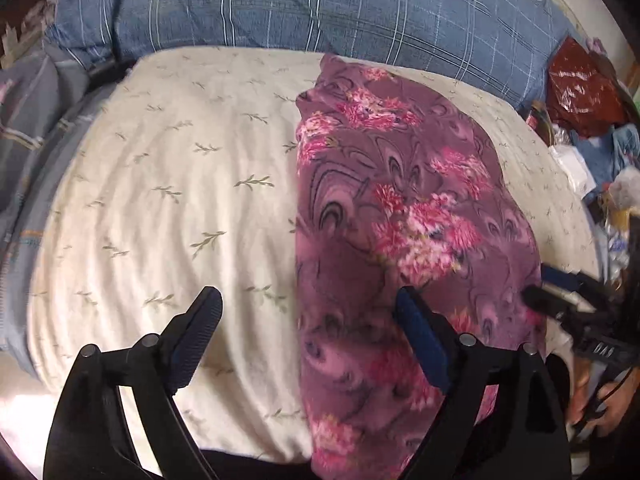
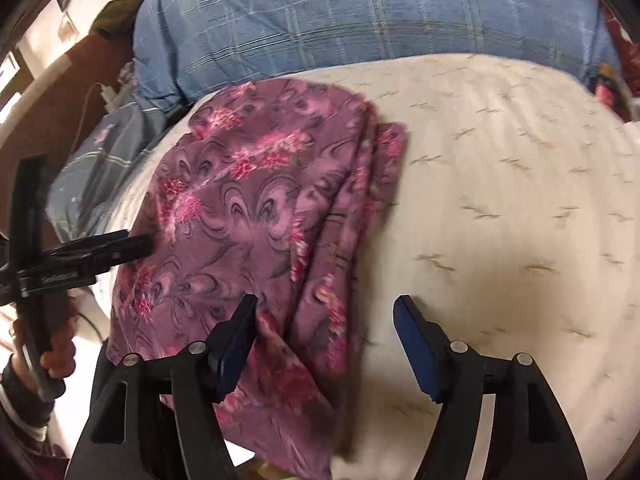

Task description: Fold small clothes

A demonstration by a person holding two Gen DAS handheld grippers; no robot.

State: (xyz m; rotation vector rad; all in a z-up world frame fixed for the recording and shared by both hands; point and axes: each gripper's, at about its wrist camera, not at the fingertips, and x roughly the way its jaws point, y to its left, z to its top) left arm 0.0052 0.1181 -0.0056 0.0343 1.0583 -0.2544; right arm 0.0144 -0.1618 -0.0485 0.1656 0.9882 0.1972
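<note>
A purple garment with pink flowers (image 1: 400, 208) lies folded lengthwise in a long strip on a cream bed cover with a leaf print (image 1: 160, 184). My left gripper (image 1: 307, 294) is open above the garment's near left edge, with one finger over the cloth, the other over the cover, and nothing pinched. My right gripper (image 2: 326, 302) is open over the garment's (image 2: 248, 216) layered right edge, holding nothing. Each gripper shows in the other's view: the right gripper (image 1: 546, 288) at the strip's right side, the left gripper (image 2: 134, 242) at its left side.
A blue plaid pillow (image 1: 300, 4) runs along the back of the cover. Grey-blue bedding (image 1: 28, 128) lies at the left. Beyond the right edge is clutter, with a red plastic bag (image 1: 580, 88). A hand (image 2: 60, 356) grips the left tool's handle.
</note>
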